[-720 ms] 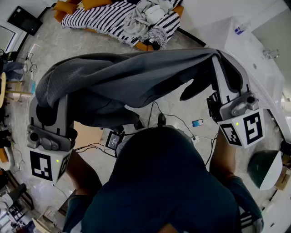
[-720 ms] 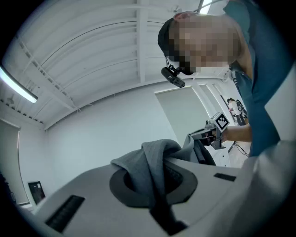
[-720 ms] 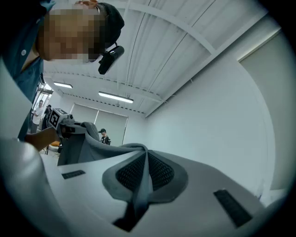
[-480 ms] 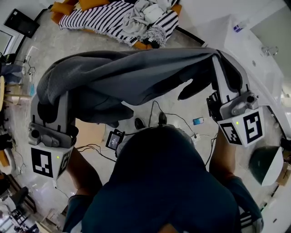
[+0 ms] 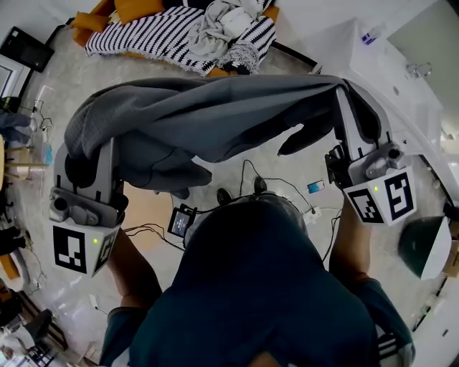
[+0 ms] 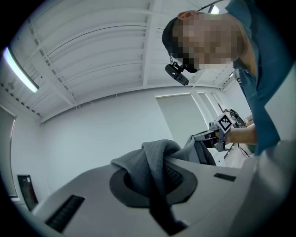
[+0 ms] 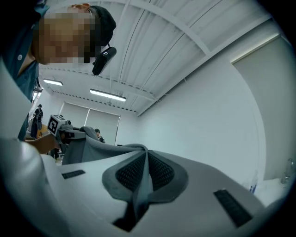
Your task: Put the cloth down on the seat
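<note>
1. Grey knitted cloth (image 5: 215,115) hangs stretched in the air between the two grippers, running from 9 o'clock to 2 o'clock in the head view, above the floor (image 5: 287,172).
2. Its middle sags in soft folds, and a darker flap dangles near the right end.
3. The left gripper (image 6: 155,185) is clamped on a bunched, twisted corner of it.
4. The right gripper (image 7: 143,176) is pinched tight on a thin, flat edge.
5. The striped seat (image 5: 150,39) lies at 12 o'clock, well apart from the cloth, with pale clothes (image 5: 229,21) heaped on it.

The left claw (image 5: 90,159) has edged the cloth (image 5: 215,115) nearer the seat (image 5: 154,34).
</note>
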`<state>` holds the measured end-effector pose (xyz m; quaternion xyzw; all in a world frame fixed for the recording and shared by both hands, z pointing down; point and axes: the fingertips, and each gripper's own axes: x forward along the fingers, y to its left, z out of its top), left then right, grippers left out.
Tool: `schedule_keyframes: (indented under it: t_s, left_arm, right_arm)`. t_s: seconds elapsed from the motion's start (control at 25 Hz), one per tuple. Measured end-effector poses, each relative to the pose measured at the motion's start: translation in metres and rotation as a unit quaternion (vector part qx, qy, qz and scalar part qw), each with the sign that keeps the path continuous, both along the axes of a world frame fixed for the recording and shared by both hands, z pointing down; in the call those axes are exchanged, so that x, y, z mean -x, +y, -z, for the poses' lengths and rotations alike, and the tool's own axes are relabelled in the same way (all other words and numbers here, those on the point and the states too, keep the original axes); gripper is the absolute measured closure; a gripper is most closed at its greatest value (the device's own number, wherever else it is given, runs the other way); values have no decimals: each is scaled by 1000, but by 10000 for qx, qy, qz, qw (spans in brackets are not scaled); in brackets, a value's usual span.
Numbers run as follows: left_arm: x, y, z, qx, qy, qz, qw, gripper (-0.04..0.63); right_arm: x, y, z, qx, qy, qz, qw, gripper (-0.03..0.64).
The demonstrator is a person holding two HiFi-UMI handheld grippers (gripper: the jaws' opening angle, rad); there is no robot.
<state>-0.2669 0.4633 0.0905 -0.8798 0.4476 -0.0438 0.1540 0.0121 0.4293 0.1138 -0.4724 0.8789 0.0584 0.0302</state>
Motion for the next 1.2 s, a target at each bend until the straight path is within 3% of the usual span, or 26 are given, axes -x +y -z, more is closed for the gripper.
schedule_keyframes:
  t_s: [0.28,0.56,0.84,1.0,1.2]
  left_arm:
    - [4,-11,-8,111,-56,-161,9998,572]
    - [-16,-29,-10,72,9,-192,9998,572]
    - [-42,-45,-12,81,-37,-105,9999,572]
    - [-63,-54,-10,115,115,-93,9998,572]
    - [-77,-64,-11,28,-140,100,9998,572]
  right_arm:
    - [-1,2,-3,119,-149,-185,9996,595]
    - [-19,-9,-8,201,-150,-235,9994,594]
    - [-43,-28,-12,226,-247,-95,9994,595]
    - [-57,-39,-13,208,-290,52,9993,595]
    - [-72,-54,-12,168,-275,217,9992,595]
